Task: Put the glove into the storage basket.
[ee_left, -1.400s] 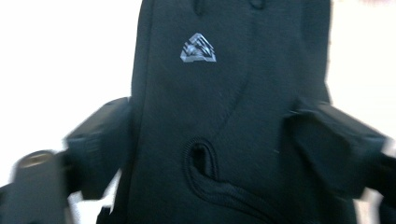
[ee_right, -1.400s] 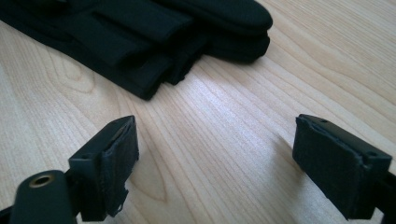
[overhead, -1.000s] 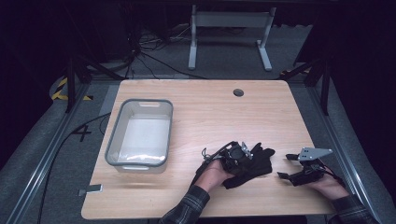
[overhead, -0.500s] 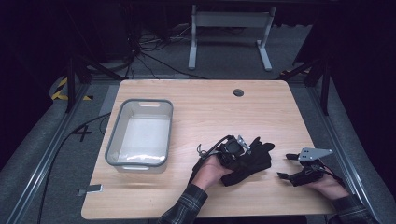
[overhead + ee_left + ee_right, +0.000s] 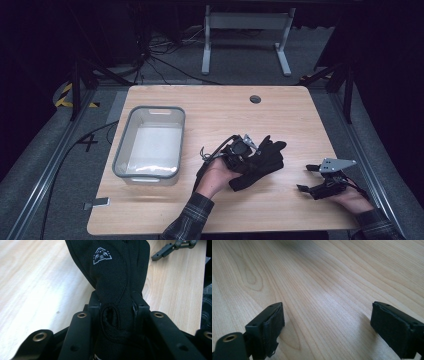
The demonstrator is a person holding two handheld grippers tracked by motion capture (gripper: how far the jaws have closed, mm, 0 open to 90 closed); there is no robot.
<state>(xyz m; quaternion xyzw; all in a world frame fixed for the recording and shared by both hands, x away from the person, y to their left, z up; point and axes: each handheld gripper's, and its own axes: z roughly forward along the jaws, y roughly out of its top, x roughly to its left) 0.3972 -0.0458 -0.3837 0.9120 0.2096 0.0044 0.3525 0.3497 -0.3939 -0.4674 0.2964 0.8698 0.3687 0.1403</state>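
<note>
1. The left gripper has its jaws clamped on the cuff of a black glove; the left gripper view shows the fabric bunched tight between the two jaws.
2. The glove sits just right of the tabletop's centre, fingers fanned toward the far right; whether its lower part touches the wood I cannot tell.
3. The right gripper is low over the near right corner, jaws wide apart with bare wood between them, well apart from the glove.
4. A grey bin stands on the left half, its near wall close to the front edge, with a strip of bare wood between it and the left hand.
5. The far half is open up to a round hole near the back edge.
</note>
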